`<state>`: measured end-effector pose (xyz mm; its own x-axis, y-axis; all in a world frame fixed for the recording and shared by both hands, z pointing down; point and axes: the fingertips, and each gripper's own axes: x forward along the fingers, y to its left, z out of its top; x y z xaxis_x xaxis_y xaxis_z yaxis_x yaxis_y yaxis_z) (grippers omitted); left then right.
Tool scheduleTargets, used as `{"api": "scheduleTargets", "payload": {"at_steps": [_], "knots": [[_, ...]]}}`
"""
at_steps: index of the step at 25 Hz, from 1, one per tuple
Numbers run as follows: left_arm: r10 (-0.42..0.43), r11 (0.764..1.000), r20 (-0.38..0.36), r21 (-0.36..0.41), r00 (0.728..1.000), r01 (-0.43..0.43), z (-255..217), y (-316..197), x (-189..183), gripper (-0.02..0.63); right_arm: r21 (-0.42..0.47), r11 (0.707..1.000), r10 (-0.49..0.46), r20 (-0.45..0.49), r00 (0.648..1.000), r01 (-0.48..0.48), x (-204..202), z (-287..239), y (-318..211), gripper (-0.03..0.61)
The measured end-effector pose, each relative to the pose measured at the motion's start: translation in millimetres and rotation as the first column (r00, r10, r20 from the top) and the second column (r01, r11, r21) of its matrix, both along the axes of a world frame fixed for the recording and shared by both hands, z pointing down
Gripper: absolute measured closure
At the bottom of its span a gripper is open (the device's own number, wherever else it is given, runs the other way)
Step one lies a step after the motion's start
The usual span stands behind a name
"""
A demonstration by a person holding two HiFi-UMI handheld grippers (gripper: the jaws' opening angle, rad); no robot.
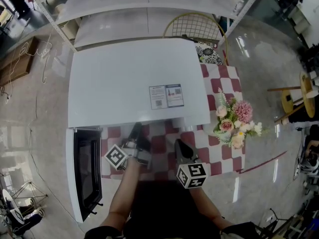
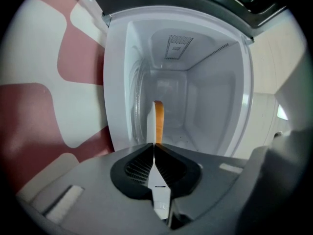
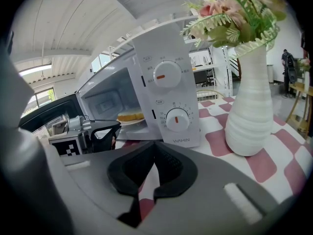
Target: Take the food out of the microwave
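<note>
table (image 1: 220, 85), red-and-white checked top | white boxy microwave (image 1: 130, 79) stands on it | white ribbed vase (image 3: 250, 115) of flowers just beside microwave

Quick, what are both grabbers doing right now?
Left gripper: closed on the rim of the plate.
Right gripper: closed, holding nothing.

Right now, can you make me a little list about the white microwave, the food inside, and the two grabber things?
white boxy microwave: black-windowed door swung open
food: yellow-orange, on a white round plate inside the microwave
left gripper: shut on the plate's rim
right gripper: shut, empty, outside the microwave
nearby: white ribbed vase holding pink flowers
</note>
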<state>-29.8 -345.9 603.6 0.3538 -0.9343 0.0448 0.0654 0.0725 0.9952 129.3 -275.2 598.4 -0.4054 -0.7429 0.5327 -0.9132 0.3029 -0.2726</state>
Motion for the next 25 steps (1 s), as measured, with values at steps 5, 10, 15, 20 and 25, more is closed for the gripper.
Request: {"api": "scheduleTargets", "payload": {"at_steps": [5, 10, 15, 20, 25], "knots": [[-0.012, 1.000, -0.005, 0.022, 1.000, 0.013, -1.4, 7.7, -3.9, 0.597, 0.003, 1.000, -0.009, -0.001, 1.000, 0.009, -2.0, -0.6, 3.4, 0.577], [-0.018, 0.998, -0.004, 0.056, 1.000, 0.018, -5.9, 17.0, -5.0, 0.597, 0.008, 1.000, -0.019, -0.003, 1.000, 0.019, -1.8, -1.7, 7.3, 0.577], [-0.020, 0.998, 0.007, 0.065, 1.000, 0.019, -10.5, 25.0, -6.4, 0.597, 0.017, 1.000, -0.025, -0.001, 1.000, 0.025, -2.2, -5.0, 11.7, 0.577], [-0.030, 0.997, 0.005, 0.078, 1.000, 0.030, -16.6, 32.8, -6.7, 0.596, 0.036, 0.999, -0.034, 0.006, 0.999, 0.034, -2.2, -10.6, 15.8, 0.577], [-0.046, 0.995, -0.005, 0.087, 0.999, 0.046, -21.5, 42.2, -5.7, 0.595, 0.048, 0.998, -0.044, 0.009, 0.999, 0.043, 1.4, -12.3, 22.4, 0.577]]}}
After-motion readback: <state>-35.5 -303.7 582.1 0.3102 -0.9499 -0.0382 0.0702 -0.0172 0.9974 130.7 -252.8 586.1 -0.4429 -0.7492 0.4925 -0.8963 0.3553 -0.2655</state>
